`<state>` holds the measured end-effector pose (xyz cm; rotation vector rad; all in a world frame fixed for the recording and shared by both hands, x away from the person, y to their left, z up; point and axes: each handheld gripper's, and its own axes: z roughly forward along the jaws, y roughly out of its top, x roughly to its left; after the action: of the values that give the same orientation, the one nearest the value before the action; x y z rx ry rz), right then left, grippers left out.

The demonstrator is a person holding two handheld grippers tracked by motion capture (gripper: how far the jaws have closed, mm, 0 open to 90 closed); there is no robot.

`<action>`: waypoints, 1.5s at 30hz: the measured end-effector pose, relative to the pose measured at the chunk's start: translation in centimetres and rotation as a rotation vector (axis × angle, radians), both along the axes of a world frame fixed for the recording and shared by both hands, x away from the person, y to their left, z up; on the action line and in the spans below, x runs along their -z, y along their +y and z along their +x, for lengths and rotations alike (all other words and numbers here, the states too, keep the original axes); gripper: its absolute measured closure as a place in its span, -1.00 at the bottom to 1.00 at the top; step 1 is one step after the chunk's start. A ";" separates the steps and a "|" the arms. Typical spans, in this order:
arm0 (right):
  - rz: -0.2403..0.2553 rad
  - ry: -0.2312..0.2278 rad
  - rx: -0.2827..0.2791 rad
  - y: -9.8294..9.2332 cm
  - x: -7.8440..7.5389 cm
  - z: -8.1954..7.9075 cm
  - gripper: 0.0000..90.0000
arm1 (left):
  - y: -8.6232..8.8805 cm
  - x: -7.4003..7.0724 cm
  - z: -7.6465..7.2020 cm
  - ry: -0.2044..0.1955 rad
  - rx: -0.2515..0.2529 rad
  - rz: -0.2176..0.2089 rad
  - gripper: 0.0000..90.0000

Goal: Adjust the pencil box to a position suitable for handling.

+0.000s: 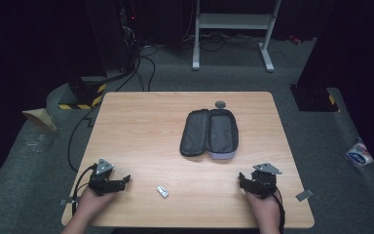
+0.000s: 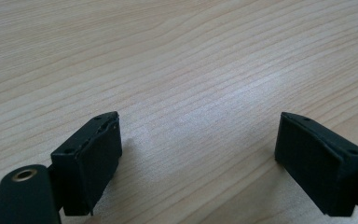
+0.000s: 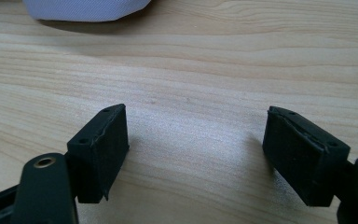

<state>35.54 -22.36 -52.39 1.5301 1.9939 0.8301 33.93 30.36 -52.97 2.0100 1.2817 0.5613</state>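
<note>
Wooden counter (image 1: 141,126), seen from above. An open grey pouch (image 1: 209,132) lies flat right of centre, at about 1 o'clock; a small grey disc (image 1: 220,104) sits just beyond its far end. The 2 grippers rest near the front edge: left gripper (image 1: 126,179) at 7 o'clock, right gripper (image 1: 242,178) at 5 o'clock, each with jaws spread and nothing between them. A small white clip (image 1: 162,191) lies between the 2 grippers at 6 o'clock, nearer the left one, touching neither.
</note>
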 end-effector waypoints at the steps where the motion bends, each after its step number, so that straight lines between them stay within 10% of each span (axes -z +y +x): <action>1: 0.000 -0.001 0.000 0.0 0.0 0.0 -0.50 | 0.0 0.0 0.0 0.000 0.001 0.000 -0.67; 20: 0.009 -0.105 -0.029 0.4 -1.5 -0.3 -0.32 | 0.0 0.0 0.0 -0.004 0.002 0.000 -0.65; 45: 0.049 -0.136 -0.062 2.6 -3.9 2.5 -0.21 | 0.1 0.0 0.1 -0.003 0.012 0.006 -0.64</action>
<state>38.09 -19.81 -48.49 1.4044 1.9432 0.9875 33.98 30.51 -52.93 2.0198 1.2670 0.5637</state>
